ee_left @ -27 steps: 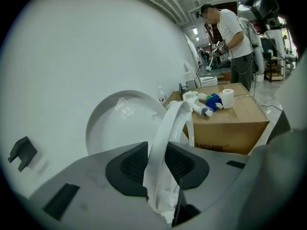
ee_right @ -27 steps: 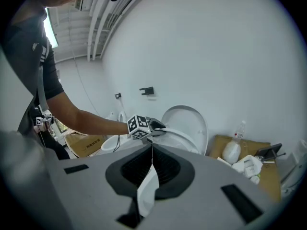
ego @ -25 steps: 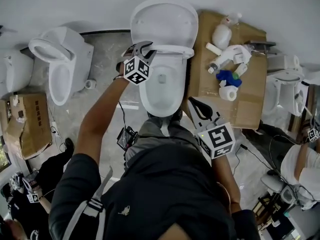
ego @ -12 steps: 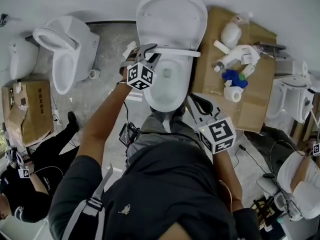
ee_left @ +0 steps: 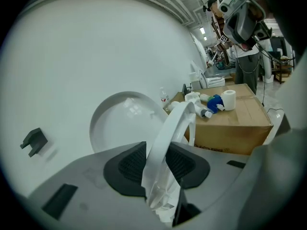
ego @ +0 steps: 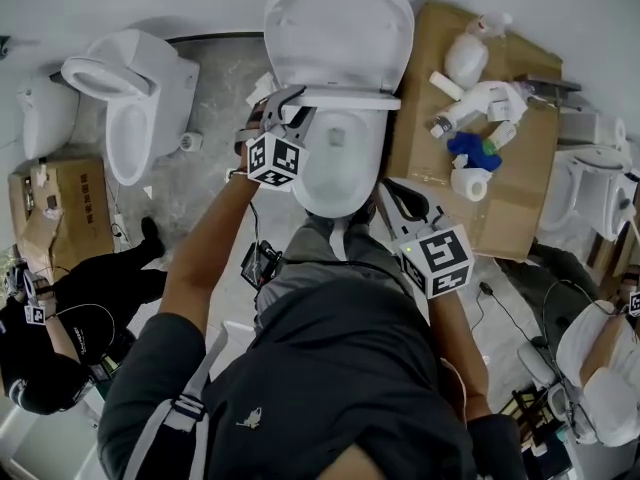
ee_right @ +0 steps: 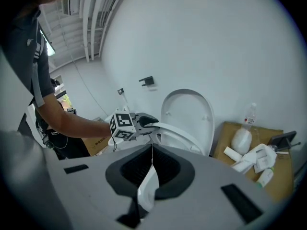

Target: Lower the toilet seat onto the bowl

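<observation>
Four white ceramic toilets seem to show in the head view, with the task's toilet (ego: 340,168) in the middle. Two brown cardboard boxes come next; the right-hand box (ego: 500,208) stands just beside that toilet and carries several white bottles (ego: 465,58). The toilet's oval lid (ego: 340,28) stands upright at the wall. Its single white plastic seat ring (ego: 350,96) hangs tilted between lid and bowl. The ring is probably light, stiff and slick, hinged at the back, and best held at a side rim. The left gripper (ego: 290,98) is clamped there on the ring's left edge. The right gripper (ego: 395,196) is closed on nothing, near the bowl's front.
</observation>
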Tool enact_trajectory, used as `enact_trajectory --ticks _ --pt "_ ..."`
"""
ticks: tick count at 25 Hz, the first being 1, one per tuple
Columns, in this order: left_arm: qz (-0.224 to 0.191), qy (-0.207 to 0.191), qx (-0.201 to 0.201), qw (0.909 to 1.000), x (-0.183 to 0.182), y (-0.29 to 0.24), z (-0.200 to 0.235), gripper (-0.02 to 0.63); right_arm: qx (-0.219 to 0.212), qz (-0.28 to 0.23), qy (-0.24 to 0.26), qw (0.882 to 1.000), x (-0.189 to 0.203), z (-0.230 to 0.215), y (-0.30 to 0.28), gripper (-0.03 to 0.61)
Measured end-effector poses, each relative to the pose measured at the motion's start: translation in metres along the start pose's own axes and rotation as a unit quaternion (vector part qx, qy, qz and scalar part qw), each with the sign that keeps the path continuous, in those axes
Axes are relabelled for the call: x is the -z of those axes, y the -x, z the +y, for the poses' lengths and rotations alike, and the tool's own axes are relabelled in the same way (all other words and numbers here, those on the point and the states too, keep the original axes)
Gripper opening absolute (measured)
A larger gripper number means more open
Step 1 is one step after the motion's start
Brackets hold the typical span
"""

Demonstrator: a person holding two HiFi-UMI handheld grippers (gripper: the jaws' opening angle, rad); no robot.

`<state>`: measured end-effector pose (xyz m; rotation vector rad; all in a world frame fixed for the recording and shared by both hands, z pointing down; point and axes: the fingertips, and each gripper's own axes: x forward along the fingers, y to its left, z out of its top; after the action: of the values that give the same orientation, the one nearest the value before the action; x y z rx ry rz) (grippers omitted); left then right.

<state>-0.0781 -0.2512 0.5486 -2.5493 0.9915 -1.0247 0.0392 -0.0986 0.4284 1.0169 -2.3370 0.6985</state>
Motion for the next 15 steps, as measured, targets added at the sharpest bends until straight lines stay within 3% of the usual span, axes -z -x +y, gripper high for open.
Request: enact_trajectory --ticks 15 --pt "-0.004 0.004 0.009 0.9999 0.004 0.009 -0.014 0.123 -0.004 0.014 -0.003 1.0 0.007 0.006 -0.016 0.008"
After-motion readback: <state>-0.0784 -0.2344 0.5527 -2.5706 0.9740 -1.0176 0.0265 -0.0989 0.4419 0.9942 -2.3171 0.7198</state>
